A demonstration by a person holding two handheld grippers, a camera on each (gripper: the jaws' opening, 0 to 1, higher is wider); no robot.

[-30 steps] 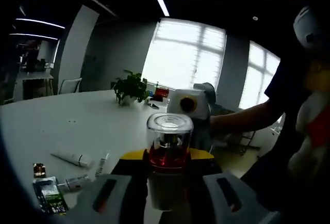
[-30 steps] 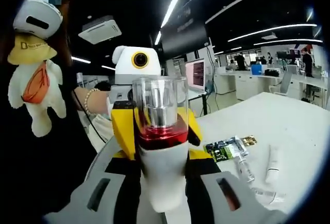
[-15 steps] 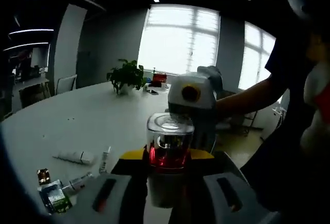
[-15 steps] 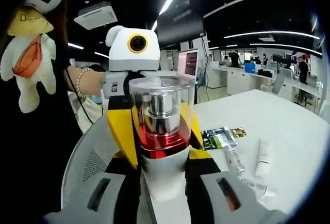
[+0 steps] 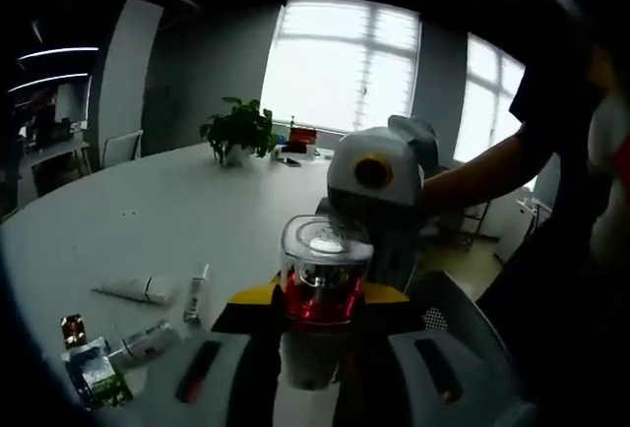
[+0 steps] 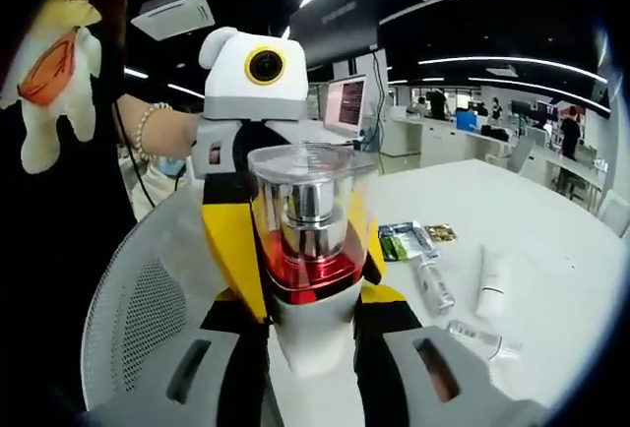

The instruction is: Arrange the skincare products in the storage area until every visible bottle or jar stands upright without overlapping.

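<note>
Clear-capped, red-banded, white below: a pump bottle (image 5: 323, 294) held upright in the air above the desk (image 5: 148, 230), with both grippers on it. In the left gripper view, left gripper (image 5: 317, 373) closed on the white lower body from the near side; right gripper (image 5: 379, 191) seen beyond, yellow jaws pressed against the red band. In the right gripper view, same bottle (image 6: 310, 250) gripped low by the right gripper (image 6: 313, 373), with the left gripper (image 6: 258, 92) facing from the far side and its yellow jaws flanking the red band. Held by a person's hand, with a beaded bracelet (image 6: 143, 132) at the wrist.

Scattered flat on the white desk, well apart from the bottle: a white tube (image 5: 133, 290), a slim vial (image 5: 197, 294) just beside it, a small clear bottle (image 5: 148, 342) lying on its side, a green sachet (image 5: 91, 376) and a small dark packet (image 5: 72, 327). Seen again in the right gripper view: tube (image 6: 489, 284), vial (image 6: 433, 284), clear bottle (image 6: 479, 339), green sachet (image 6: 399, 241).

Farther back, a potted plant (image 5: 236, 134) on the desk before bright windows (image 5: 340, 78). Grey mesh chair back (image 6: 138, 299) directly under the bottle.
</note>
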